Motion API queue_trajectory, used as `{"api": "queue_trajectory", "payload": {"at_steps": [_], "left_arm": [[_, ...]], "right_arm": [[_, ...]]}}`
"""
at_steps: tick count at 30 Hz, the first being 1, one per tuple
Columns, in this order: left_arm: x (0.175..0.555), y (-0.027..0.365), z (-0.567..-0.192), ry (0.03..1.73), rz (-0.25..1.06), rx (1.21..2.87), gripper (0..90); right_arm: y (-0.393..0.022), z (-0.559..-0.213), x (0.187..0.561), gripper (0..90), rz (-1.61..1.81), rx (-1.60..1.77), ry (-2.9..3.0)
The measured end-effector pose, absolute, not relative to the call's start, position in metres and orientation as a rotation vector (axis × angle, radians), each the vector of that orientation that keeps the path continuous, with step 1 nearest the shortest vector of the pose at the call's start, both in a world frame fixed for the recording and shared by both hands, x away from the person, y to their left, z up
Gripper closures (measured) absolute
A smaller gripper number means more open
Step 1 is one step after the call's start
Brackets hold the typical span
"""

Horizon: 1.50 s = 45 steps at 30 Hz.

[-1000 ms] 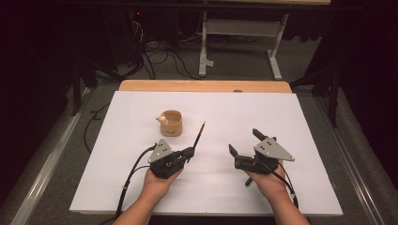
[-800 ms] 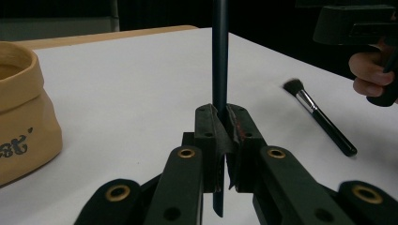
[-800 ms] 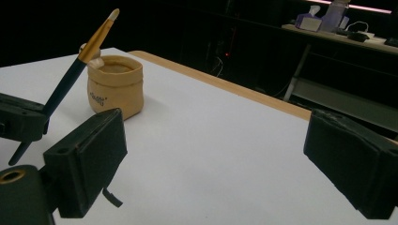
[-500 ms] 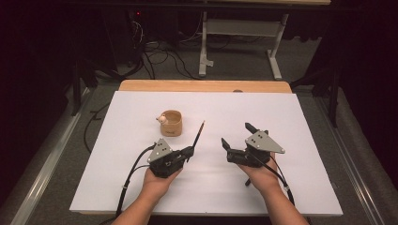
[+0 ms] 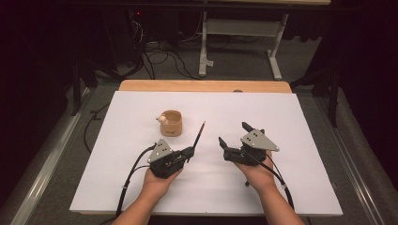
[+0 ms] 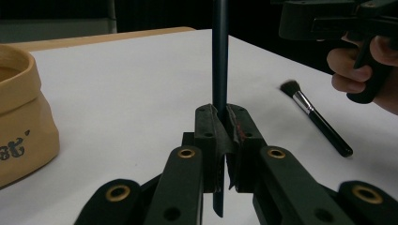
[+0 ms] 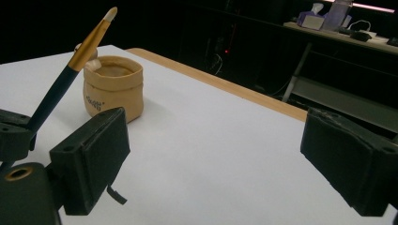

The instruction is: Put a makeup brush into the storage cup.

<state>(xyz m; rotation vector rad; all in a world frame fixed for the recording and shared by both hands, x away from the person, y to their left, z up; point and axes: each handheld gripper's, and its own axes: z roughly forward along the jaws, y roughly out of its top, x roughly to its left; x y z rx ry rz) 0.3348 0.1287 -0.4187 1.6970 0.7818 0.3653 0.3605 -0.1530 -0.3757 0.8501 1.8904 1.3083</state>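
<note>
I have the brush (image 5: 199, 134) clenched in my left gripper (image 5: 189, 153), right gripper (image 5: 233, 133) gaping — next, probably, tip it into the pouch (image 5: 172, 123) just beyond.

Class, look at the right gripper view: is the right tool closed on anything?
No. The right tool is wide open, with bare white table between its jaws.
</note>
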Motion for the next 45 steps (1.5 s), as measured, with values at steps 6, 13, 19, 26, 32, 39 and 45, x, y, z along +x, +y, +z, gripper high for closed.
{"api": "queue_trajectory", "payload": {"at_steps": [6,13,19,26,32,39,45], "left_arm": [[0.334,0.127,-0.42,0.775,0.355,1.682,83.8],[0.333,0.123,-0.423,0.759,0.353,1.681,83.9],[0.333,0.119,-0.428,0.752,0.337,1.694,83.9],[0.333,0.115,-0.432,0.75,0.331,1.701,83.8],[0.332,0.111,-0.433,0.74,0.323,1.701,83.9],[0.331,0.11,-0.432,0.736,0.324,1.7,83.9],[0.331,0.107,-0.433,0.733,0.318,1.711,83.8]], "right_arm": [[-0.154,-0.384,0.357,9.6,1.296,0.851,1.908],[-0.159,-0.387,0.35,10.5,1.313,0.851,1.909],[-0.159,-0.387,0.346,11.6,1.327,0.841,1.917],[-0.16,-0.385,0.343,14.9,1.363,0.838,1.916],[-0.161,-0.383,0.341,16.5,1.407,0.861,1.94],[-0.161,-0.381,0.342,18.7,1.496,0.885,1.957],[-0.159,-0.382,0.342,21.9,1.549,0.906,1.981]]}}
